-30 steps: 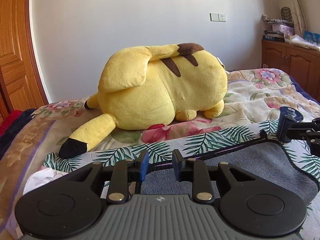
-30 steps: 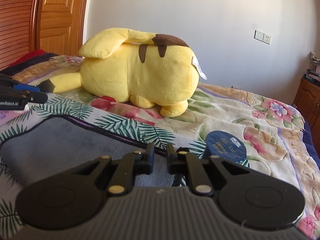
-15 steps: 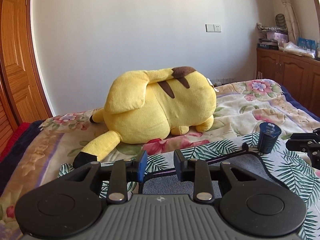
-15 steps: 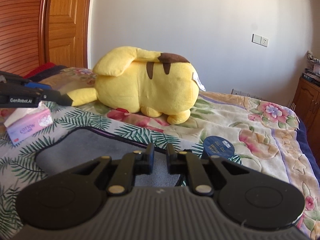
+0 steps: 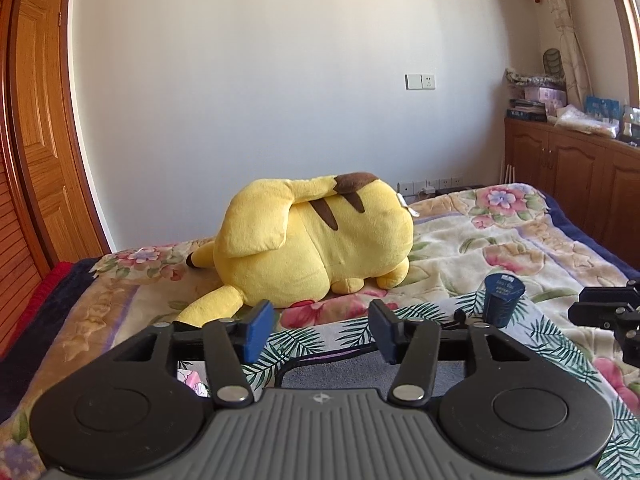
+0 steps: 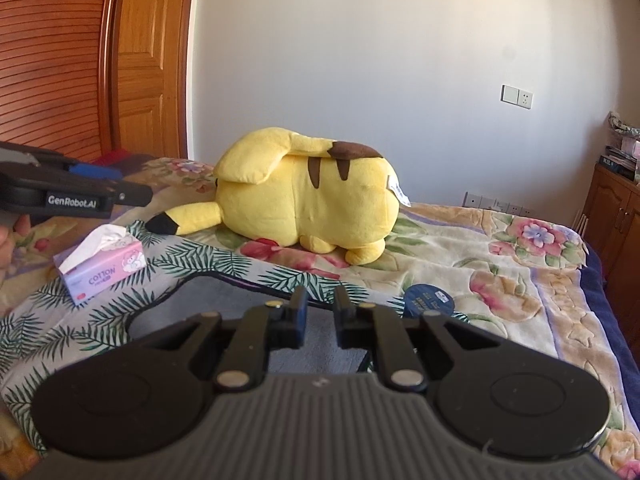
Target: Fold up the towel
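A grey towel [image 6: 224, 304] with a dark border lies flat on a palm-leaf cloth [image 6: 72, 320] on the bed; it also shows in the left wrist view [image 5: 332, 374]. My left gripper [image 5: 320, 334] is open and empty, raised above the towel's near edge. My right gripper [image 6: 320, 320] hovers above the towel's right part, its jaws a narrow gap apart with nothing between them. The left gripper's side also shows at the far left of the right wrist view [image 6: 76, 194]. The near part of the towel is hidden behind both gripper bodies.
A big yellow plush toy [image 5: 316, 244] lies on the floral bedspread [image 5: 520, 240] behind the towel. A dark blue cup [image 5: 502, 298] stands at the towel's right end. A tissue box [image 6: 100, 268] sits at the left. Wooden doors left, cabinet [image 5: 580, 172] right.
Both grippers have risen and pulled back from the towel. The left jaws have opened wide, and the right jaws have parted a little.
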`<state>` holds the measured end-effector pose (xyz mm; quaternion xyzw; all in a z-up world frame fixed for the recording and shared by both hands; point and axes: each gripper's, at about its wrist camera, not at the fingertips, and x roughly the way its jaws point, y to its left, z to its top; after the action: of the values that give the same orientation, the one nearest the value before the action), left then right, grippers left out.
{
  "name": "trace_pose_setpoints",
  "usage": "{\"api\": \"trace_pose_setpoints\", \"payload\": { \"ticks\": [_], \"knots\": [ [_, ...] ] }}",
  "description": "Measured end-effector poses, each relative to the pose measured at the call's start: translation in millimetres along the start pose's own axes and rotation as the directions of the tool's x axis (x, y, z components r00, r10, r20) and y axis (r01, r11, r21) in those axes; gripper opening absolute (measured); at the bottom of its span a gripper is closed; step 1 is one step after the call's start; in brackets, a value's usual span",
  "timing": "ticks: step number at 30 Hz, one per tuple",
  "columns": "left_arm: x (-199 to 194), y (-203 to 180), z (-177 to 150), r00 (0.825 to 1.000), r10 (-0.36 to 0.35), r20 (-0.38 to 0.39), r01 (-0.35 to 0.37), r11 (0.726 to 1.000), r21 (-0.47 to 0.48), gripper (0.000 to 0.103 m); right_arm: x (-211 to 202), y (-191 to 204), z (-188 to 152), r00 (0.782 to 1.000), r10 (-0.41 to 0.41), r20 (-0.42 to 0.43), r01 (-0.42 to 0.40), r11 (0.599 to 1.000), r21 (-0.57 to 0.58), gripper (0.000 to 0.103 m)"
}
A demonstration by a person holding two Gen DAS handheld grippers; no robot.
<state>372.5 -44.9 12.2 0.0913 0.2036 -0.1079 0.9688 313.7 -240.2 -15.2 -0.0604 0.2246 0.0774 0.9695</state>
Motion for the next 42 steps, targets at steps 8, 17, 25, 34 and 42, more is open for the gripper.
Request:
{"api": "trace_pose_setpoints", "payload": {
  "ticks": [8,17,25,34,42],
  "knots": [
    [-40.7,-1.0,16.2,0.999,0.002,0.049,-0.002,1.0,0.005,0.066,-37.7,3.5,5.0,0.998,-0.035,0.043,0.034,0.999,0.025,0.073],
    [-74.9,1.9,20.9,0.996,0.003,0.088,-0.003,1.0,-0.001,0.085,-64.5,9.6,6.0,0.996,-0.051,0.072,0.048,0.998,0.046,0.092],
    [-99.4,1.6,15.1,0.996,0.005,0.093,-0.005,1.0,-0.002,0.087,-82.8,14.7,3.0,0.994,-0.066,0.083,0.061,0.996,0.059,0.103],
    [-141.3,-5.3,0.6,0.996,-0.014,0.083,0.013,1.0,0.018,0.087,-111.9,20.4,-10.1,0.995,-0.075,0.066,0.069,0.994,0.088,0.103],
    [-178.3,-14.6,-17.8,0.997,-0.026,0.073,0.024,0.999,0.037,0.087,-140.3,32.0,-22.6,0.996,-0.076,0.051,0.071,0.993,0.098,0.103]
  ]
}}
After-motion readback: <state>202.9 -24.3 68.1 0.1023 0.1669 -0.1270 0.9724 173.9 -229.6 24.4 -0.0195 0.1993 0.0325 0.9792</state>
